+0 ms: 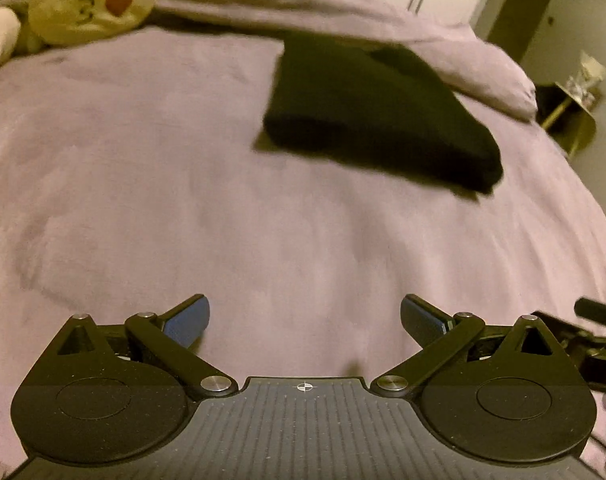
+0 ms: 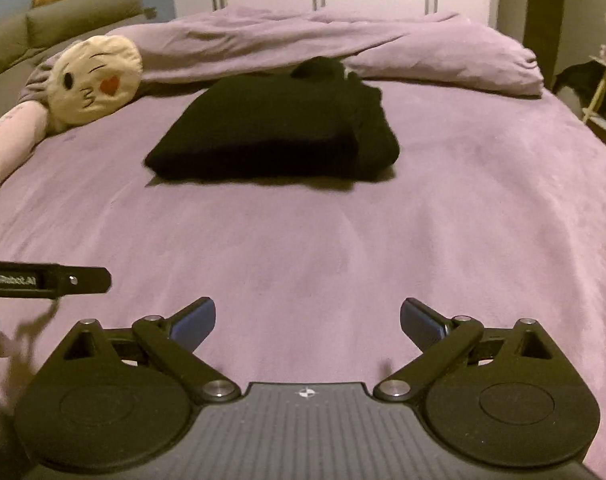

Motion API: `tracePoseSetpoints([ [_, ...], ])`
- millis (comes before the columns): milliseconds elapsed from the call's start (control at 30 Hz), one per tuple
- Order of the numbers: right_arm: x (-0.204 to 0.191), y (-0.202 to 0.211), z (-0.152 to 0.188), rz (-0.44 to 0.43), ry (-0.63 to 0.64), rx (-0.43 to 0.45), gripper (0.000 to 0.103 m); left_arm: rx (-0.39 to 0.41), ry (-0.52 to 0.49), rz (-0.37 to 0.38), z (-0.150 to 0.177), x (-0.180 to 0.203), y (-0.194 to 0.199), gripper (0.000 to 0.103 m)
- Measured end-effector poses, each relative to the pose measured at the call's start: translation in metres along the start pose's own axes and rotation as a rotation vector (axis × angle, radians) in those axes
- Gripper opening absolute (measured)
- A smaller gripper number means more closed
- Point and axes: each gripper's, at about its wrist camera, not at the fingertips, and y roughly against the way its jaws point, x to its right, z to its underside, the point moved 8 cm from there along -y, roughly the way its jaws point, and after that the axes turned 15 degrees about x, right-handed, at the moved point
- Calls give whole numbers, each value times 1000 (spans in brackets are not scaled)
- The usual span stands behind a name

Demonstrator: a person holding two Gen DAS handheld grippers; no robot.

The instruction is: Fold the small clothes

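Our left gripper [image 1: 305,320] and right gripper [image 2: 307,320] both hang over bare bedcover with their jaws spread wide and nothing between the blue pads [image 2: 195,324]. We see the black garment [image 2: 275,132] lying folded into a thick, neat stack on the purple bedcover [image 2: 463,220], well apart from both tools and farther up the bed. Behind it runs a rumpled purple duvet [image 2: 343,40]. To its left we find a round cream plush cushion [image 2: 95,80] with a winking face.
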Motion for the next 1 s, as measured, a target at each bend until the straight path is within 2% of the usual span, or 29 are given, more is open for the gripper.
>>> tracePoseSetpoints([
  [67,2,-14,0,20,-12,16,99,26,-23,-22,-4,3,-9,103],
  [333,3,-51,0,46,-13,32,99,27,-135,-70,-9,16,-49,103],
  [467,2,-57,-6,25,-18,64,99,45,-126,-63,-9,14,-53,103],
  [800,8,-62,-7,53,-44,74,99,69,-153,-65,-8,15,-54,103],
  [1000,6,-62,-5,59,7,89,99,84,-156,-69,-8,14,-55,103],
])
